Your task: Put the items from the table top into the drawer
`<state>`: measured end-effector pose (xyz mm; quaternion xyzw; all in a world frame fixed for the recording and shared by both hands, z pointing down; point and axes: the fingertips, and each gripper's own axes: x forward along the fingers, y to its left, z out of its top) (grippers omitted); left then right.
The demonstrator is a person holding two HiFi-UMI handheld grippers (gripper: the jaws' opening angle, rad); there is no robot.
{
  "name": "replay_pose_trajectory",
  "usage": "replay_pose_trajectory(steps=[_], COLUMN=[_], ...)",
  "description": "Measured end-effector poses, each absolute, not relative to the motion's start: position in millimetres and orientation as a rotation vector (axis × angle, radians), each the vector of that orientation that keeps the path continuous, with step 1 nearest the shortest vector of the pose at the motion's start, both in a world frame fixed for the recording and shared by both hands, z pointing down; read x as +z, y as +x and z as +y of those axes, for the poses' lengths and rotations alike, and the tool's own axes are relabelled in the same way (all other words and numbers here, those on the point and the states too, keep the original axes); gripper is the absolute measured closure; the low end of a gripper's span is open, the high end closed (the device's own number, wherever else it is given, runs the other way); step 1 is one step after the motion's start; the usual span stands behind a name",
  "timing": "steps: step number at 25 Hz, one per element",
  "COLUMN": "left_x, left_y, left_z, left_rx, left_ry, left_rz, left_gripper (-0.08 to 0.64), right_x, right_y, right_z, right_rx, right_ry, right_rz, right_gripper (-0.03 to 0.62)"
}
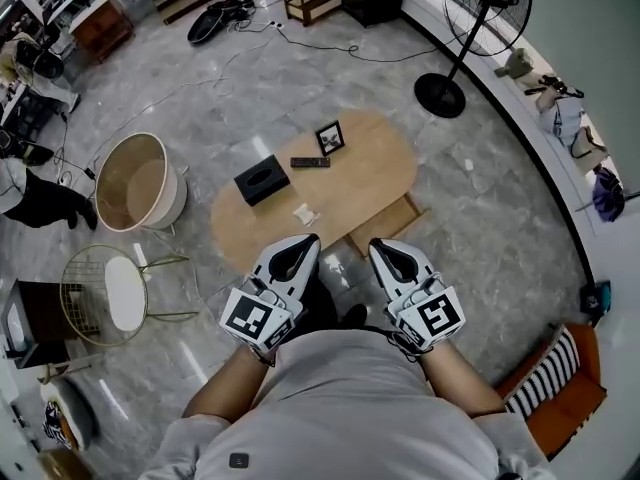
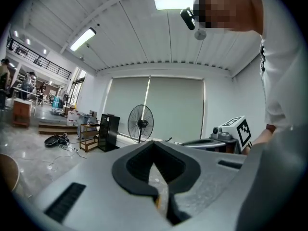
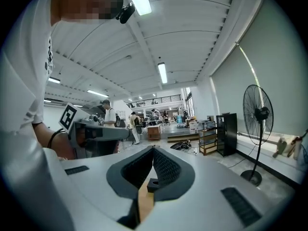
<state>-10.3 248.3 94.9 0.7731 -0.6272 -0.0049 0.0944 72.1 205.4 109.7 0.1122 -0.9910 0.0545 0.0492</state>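
On the oval wooden table (image 1: 375, 173) lie a black tissue box (image 1: 262, 180), a dark remote (image 1: 310, 162), a small black picture frame (image 1: 329, 138) and a small white item (image 1: 306, 213). An open wooden drawer (image 1: 388, 228) sticks out from the table's near right side. Both grippers are held side by side in front of the person, over the table's near edge. My left gripper (image 1: 306, 239) (image 2: 153, 143) is shut and empty, and my right gripper (image 1: 378, 245) (image 3: 153, 149) is shut and empty too. Between the right jaws, the tissue box (image 3: 152, 184) shows on the wood.
A standing fan (image 1: 470, 28) is beyond the table at the right. At the left stand a round beige tub (image 1: 135, 183) and a wire stool (image 1: 105, 293). An orange seat with a striped cushion (image 1: 555, 373) is at the near right. Cables lie on the far floor.
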Motion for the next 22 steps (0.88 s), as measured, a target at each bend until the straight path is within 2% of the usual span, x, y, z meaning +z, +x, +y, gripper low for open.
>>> replay_pose_trajectory(steps=[15,17,22], left_x=[234.8,253.9,319.2], left_y=[-135.7,-148.6,-177.8], left_z=[176.4,171.1,158.6], left_rx=[0.177,0.185,0.229], left_ry=[2.122,2.106,2.07], left_rz=[-1.709,-1.696,-1.648], left_gripper=[0.551,0.551,0.551], right_x=[255.5,279.3,352.7], right_y=[-63.9,-79.5,-115.4], right_z=[133.6,128.9,122.3], right_rx=[0.361,0.386,0.434], right_ry=[0.252,0.243,0.186], right_rz=[-2.817,-2.786,-2.684], right_gripper=[0.558,0.489,0.426])
